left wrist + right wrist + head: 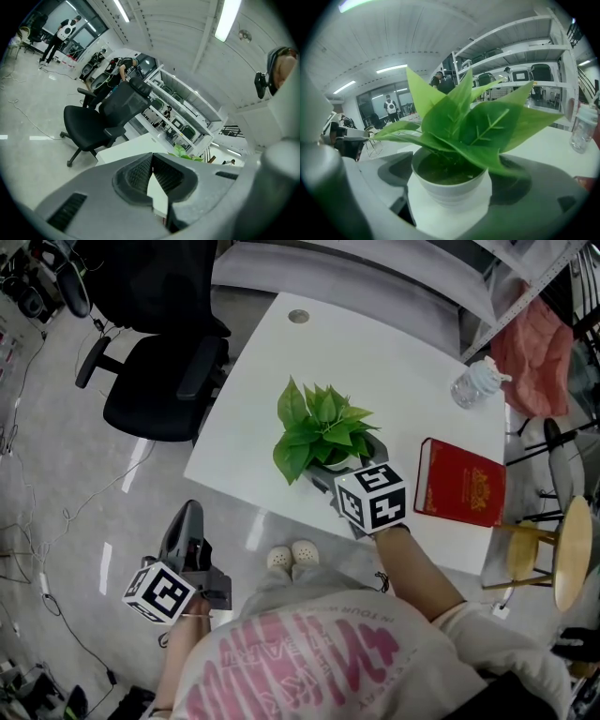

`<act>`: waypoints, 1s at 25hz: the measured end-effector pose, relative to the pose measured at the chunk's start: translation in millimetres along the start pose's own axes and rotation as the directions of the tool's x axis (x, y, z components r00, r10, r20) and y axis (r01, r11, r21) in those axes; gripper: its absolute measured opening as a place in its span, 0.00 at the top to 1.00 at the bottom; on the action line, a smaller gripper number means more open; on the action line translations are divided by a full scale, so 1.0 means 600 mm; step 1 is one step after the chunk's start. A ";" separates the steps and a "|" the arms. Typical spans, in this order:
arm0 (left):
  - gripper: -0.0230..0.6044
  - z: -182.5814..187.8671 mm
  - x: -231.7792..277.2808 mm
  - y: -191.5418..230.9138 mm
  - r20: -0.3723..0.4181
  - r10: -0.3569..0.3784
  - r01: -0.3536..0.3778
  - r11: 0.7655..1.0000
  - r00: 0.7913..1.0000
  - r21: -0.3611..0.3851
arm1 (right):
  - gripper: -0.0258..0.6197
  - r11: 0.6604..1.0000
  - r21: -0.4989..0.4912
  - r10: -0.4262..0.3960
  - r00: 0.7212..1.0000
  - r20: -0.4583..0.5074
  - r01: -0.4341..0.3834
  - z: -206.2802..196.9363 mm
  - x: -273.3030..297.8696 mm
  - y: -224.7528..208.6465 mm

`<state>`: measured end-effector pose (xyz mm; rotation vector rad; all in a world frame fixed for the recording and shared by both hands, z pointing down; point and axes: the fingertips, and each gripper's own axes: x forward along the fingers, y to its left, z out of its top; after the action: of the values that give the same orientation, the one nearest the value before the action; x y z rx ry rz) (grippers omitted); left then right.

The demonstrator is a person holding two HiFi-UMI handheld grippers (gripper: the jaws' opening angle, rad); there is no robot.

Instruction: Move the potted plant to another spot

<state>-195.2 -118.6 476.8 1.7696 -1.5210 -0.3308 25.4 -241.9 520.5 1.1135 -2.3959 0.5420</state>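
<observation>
The potted plant (319, 427) has broad green leaves and a small white pot, and stands near the front edge of the white table (375, 352). My right gripper (345, 463) reaches in from the front, one jaw on each side of the pot. In the right gripper view the white pot (450, 190) fills the gap of the right gripper (451, 168), with both dark pads against its rim. I cannot tell whether the pot rests on the table. My left gripper (187, 510) hangs over the floor left of the table, shut and empty. The left gripper (152, 176) points at the table's edge.
A red book (461, 482) lies right of the plant, and a clear water bottle (473, 385) stands at the back right. A black office chair (159, 381) is left of the table. A wooden stool (562, 554) is at the right. Cables run over the floor.
</observation>
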 end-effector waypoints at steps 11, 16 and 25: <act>0.96 0.020 -0.004 -0.019 0.001 -0.033 0.033 0.998 0.999 0.047 | 0.17 0.999 -0.008 -0.032 0.996 -0.077 0.031 -0.015 -0.004 0.003; 0.96 0.029 -0.008 -0.025 -0.007 -0.042 0.043 0.996 0.999 0.083 | 0.17 0.999 -0.010 -0.041 0.995 -0.090 0.040 -0.018 -0.006 0.006; 0.96 0.026 -0.013 -0.023 -0.010 -0.040 0.040 0.996 0.999 0.084 | 0.17 0.999 -0.014 -0.052 0.993 -0.105 0.051 -0.029 -0.014 0.008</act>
<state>-197.2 -117.2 454.5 1.8669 -1.5151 -0.2826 30.4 -224.6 529.7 1.1111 -2.2713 0.5544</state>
